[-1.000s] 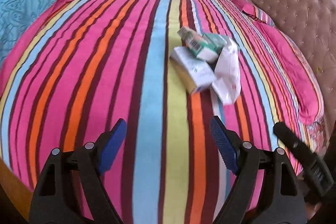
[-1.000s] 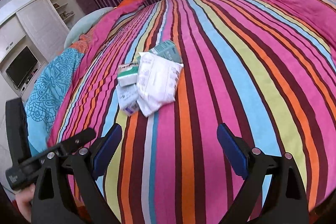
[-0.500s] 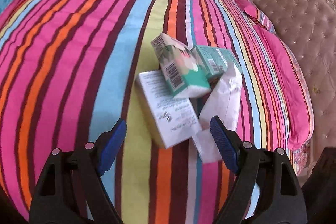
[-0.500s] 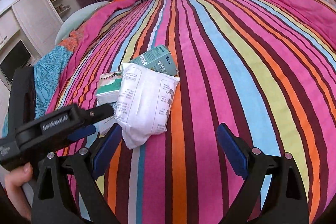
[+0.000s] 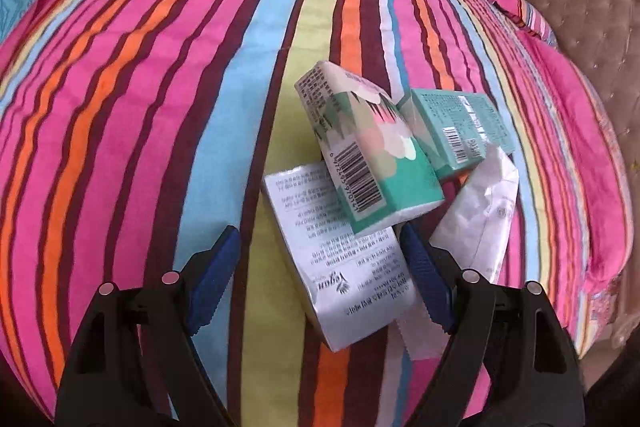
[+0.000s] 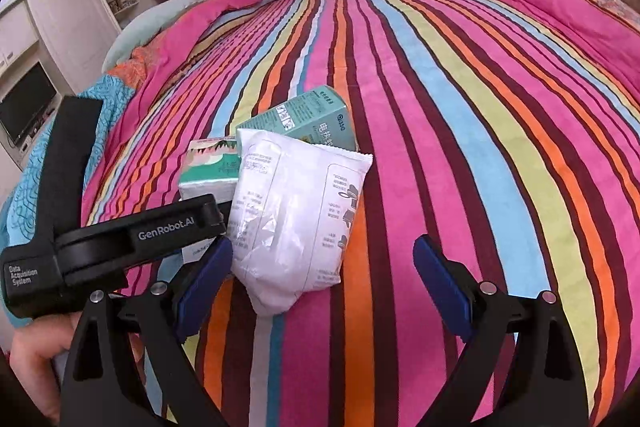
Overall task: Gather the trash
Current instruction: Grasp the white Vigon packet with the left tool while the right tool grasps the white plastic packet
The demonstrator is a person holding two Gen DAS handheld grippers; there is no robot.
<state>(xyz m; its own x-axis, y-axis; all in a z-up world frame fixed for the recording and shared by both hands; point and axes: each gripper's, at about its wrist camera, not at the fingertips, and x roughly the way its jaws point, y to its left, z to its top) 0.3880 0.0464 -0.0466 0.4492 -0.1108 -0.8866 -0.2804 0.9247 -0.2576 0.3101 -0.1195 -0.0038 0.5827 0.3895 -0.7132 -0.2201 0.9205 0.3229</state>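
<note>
Four trash items sit in one heap on the striped bed point(image 5: 160, 87): white flat box point(image 5: 340, 259), floral tissue pack point(image 5: 368, 151) leaning on its far end, teal carton point(image 5: 460, 131) behind, white pouch point(image 5: 484, 219) on the right side of the heap.

Left gripper point(image 5: 320, 275): jaws open, nothing clamped. The white flat box lies right between them, its near end in the gap, body running off toward 12 o'clock. Long axis roughly along the pointing line, tilted a little toward 11. Right pad looks at or just beside the box's right edge; left pad stands clear, with bare bed between. Floral tissue pack at 12–1 o'clock just beyond the pads, resting on the box. Pouch at 2 o'clock, outside the right pad.

Right gripper point(image 6: 324, 283): jaws open and empty. White pouch point(image 6: 296, 223) at 11–12 o'clock, its near rounded end just inside the gap on the left-pad side; long axis runs away toward 12. Teal carton point(image 6: 312, 119) behind it at 12, floral tissue pack point(image 6: 208, 167) at 10–11. The left gripper's body crosses at 9 o'clock, hand point(image 6: 36, 347) at the lower left.

Judgement: the left hand is the nearer to the box and the right to the pouch. The box's narrow side faces the left jaws, so closing should catch it; the tissue pack on top may slide off.
</note>
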